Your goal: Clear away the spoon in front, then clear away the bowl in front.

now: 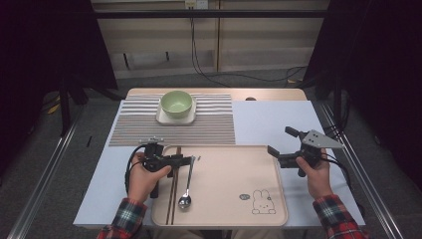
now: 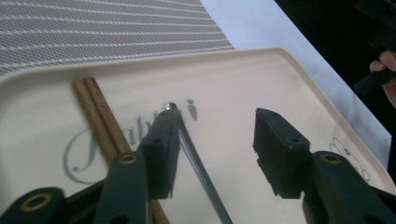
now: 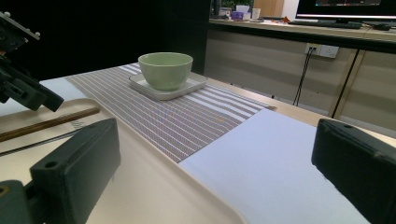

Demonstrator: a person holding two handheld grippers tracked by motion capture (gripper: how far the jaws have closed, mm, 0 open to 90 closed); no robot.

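The left gripper [image 1: 185, 160] sits at the lower left of the high view, over the left edge of the tray [image 1: 234, 199]; its jaws stand apart, pinching nothing; in the left gripper view the spoon [image 2: 198, 165] lies on the tray between them, its handle right against the left jaw and well clear of the right one; in the high view the spoon [image 1: 187, 185] lies lengthwise near the tray's left side, bowl toward the bottom of the frame; the chopsticks [image 1: 172, 191] lie just left of it, side by side

The right gripper [image 1: 281, 144] is at the right of the high view, held above the tray's upper right corner and the white sheet [image 1: 278, 119]; its jaws are spread wide with nothing between them, as the right gripper view also shows

A green bowl [image 1: 176, 104] stands on a small white plate [image 1: 174, 119] in the upper middle of the high view, on a striped mat [image 1: 139, 124], well apart from both grippers
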